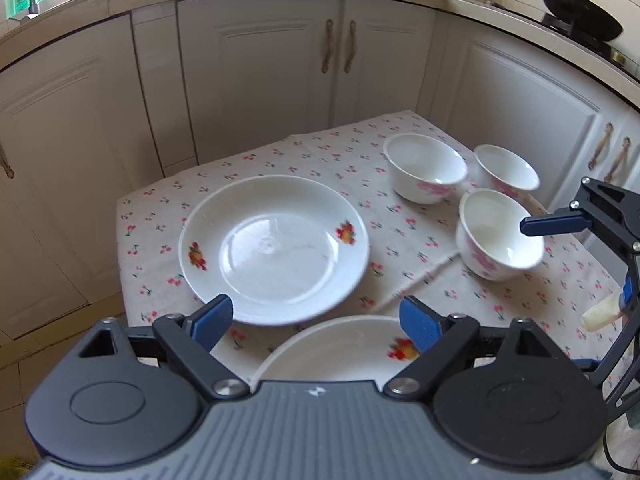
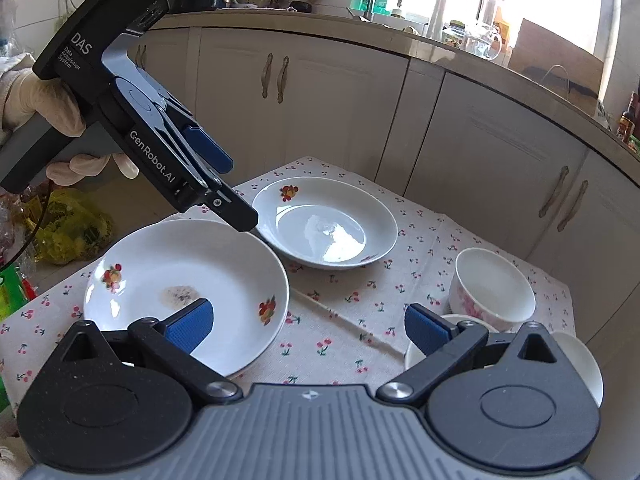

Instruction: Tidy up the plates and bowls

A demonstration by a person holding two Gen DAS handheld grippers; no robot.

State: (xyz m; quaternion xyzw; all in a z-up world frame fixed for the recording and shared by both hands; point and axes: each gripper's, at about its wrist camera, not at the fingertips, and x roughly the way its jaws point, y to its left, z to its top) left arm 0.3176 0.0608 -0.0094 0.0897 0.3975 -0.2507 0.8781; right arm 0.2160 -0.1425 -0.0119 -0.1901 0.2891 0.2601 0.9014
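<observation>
Two white plates with fruit prints lie on the cherry-print tablecloth: the far plate and the near plate, which has a brownish stain. Three white bowls with pink flowers stand to the right: one, one and the nearest; one bowl shows in the right wrist view. My left gripper is open and empty above the near plate. My right gripper is open and empty above the cloth; one of its fingers reaches over the nearest bowl.
Grey kitchen cabinets stand close behind the small table. A black wok sits on the counter at right. Yellow bags lie on the floor left of the table. The left gripper body and gloved hand hang over the table's left side.
</observation>
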